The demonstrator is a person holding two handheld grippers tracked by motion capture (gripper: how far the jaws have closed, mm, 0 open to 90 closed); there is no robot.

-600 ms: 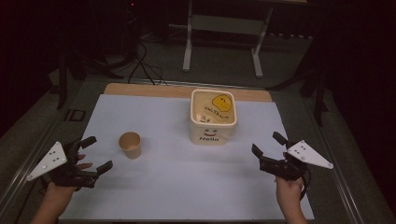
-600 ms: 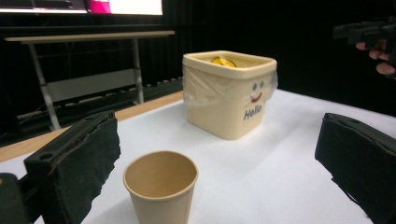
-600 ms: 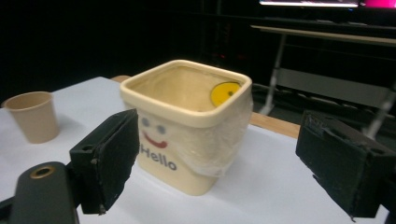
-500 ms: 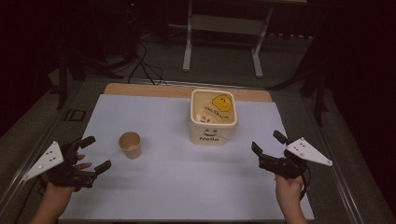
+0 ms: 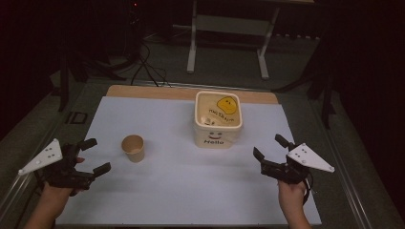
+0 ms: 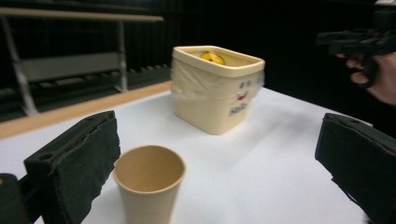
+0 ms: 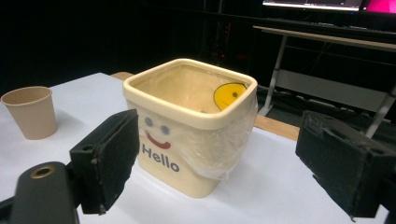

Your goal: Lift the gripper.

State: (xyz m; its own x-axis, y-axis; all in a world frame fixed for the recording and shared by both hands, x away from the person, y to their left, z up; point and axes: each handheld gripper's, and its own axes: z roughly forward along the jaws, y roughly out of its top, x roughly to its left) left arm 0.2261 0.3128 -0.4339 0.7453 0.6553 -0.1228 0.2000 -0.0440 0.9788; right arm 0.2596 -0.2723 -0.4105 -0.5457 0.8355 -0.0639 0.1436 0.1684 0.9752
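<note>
On the white bench (image 5: 191, 191) a paper cup (image 5: 133, 148) stands upright, empty, at about 9 o'clock from the cream tub (image 5: 218, 119), well apart from it; the tub sits near the far middle, film-wrapped on its sides, "Hello" facing the person. The left gripper (image 5: 95, 156) hovers at 8 o'clock of the cup, jaws wide apart, nothing between them; the left gripper view looks along them with the cup (image 6: 148, 186) just ahead. The right gripper (image 5: 270, 148) hangs at 4 o'clock of the tub, jaws likewise spread and empty, aimed at the tub (image 7: 191, 123). The step looks like a reach for the cup. To do it well, the left jaws should come in level, straddle the cup below its rim, and close gently, since thin paper walls crush and a light cup tips easily.
</note>
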